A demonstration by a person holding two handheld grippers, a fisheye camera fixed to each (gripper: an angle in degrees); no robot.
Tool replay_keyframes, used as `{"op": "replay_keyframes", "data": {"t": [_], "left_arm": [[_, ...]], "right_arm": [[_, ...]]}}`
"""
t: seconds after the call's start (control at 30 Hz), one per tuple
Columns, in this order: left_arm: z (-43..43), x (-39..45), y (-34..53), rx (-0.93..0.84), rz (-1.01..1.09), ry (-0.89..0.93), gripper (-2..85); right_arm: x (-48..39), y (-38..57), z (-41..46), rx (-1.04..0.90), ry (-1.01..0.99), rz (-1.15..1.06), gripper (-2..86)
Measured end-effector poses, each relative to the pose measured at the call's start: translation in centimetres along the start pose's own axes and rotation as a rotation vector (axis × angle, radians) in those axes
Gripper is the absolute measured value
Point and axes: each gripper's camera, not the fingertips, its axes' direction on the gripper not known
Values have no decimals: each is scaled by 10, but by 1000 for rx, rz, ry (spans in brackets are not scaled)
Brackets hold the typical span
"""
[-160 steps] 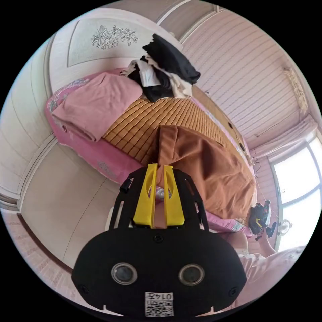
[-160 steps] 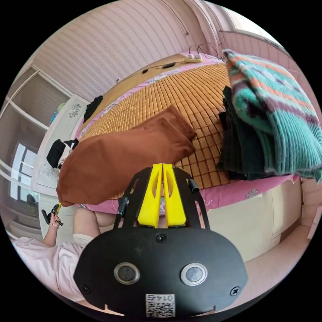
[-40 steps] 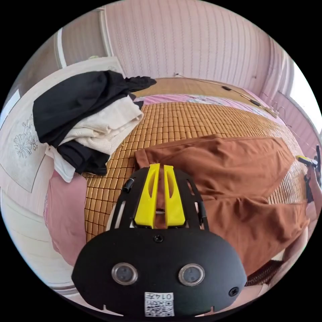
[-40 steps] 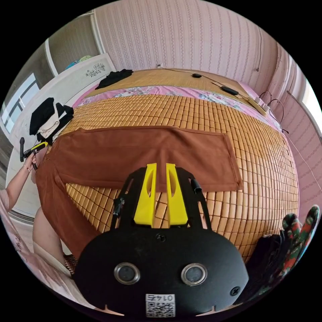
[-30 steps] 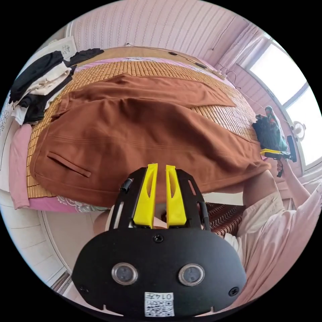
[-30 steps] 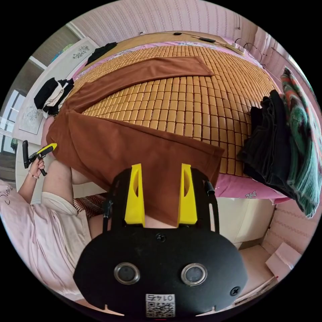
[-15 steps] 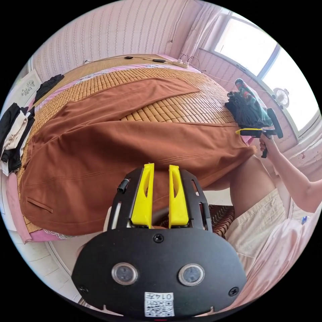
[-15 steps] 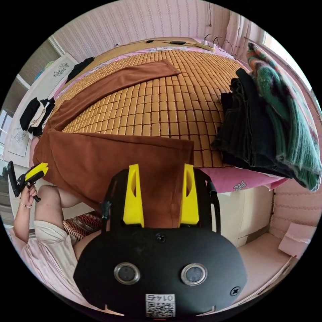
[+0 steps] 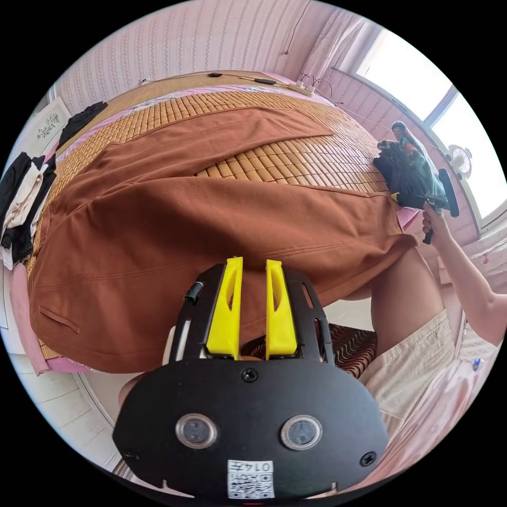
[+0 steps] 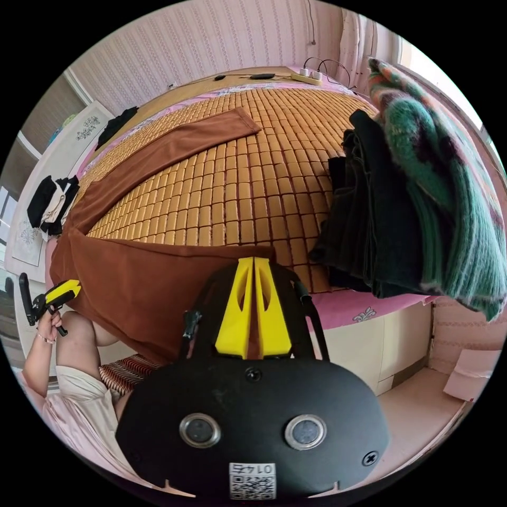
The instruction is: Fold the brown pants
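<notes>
— brown pants (image 9: 174, 211) spread across a bamboo mat (image 10: 248, 179) on the bed (image 10: 369, 309), legs apart in a v, near leg draped over the bed's edge above the person's knee (image 9: 404, 296). and the tongs?

— right tongs (image 10: 254, 264) are closed, jaws pressed together on the hem of the near leg at the mat's edge. left tongs (image 9: 248, 264) stand a little apart, over the cloth hanging off the bed; nothing is clamped between them.

— and beside the pants?

— a stack of dark folded clothes (image 10: 380, 232) topped by a green knit sweater (image 10: 449, 211) sits just beside the right tongs. a pile of black and cream clothes (image 9: 21, 200) lies at the waist end. a power strip (image 10: 308, 76) rests near the far edge of the bed.
</notes>
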Motion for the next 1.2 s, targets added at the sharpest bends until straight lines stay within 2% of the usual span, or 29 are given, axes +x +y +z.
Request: {"op": "replay_keyframes", "data": {"t": [0.07,0.13,0.3,0.5,0.6,0.73,0.83,0.97,1.07,1.2], "left_arm": [[9,0,-2,-16,-3,-15,75],[18,-2,-4,-32,-16,1,75],[39,-2,-13,-57,-29,0,71],[29,0,-27,24,-20,11,69],[30,2,-40,47,-21,7,69],[46,4,-46,-2,-12,-3,71],[47,6,-42,12,-11,12,72],[50,11,-36,14,7,8,71],[62,13,-36,-27,11,23,71],[67,20,-38,-40,31,36,71]], "right_arm": [[1,4,1,-12,-19,-28,60],[0,4,12,-61,-20,-36,68],[-6,3,-4,-4,21,-40,2],[-3,-38,-82,202,-77,-117,-6],[-7,-81,-92,250,-9,-132,0],[-6,-121,-51,70,19,-50,51],[-14,-102,-45,101,71,-70,76],[-6,-60,-21,8,93,-17,89],[5,-46,8,-122,9,20,58],[4,-39,-5,-147,1,-30,16]]}}
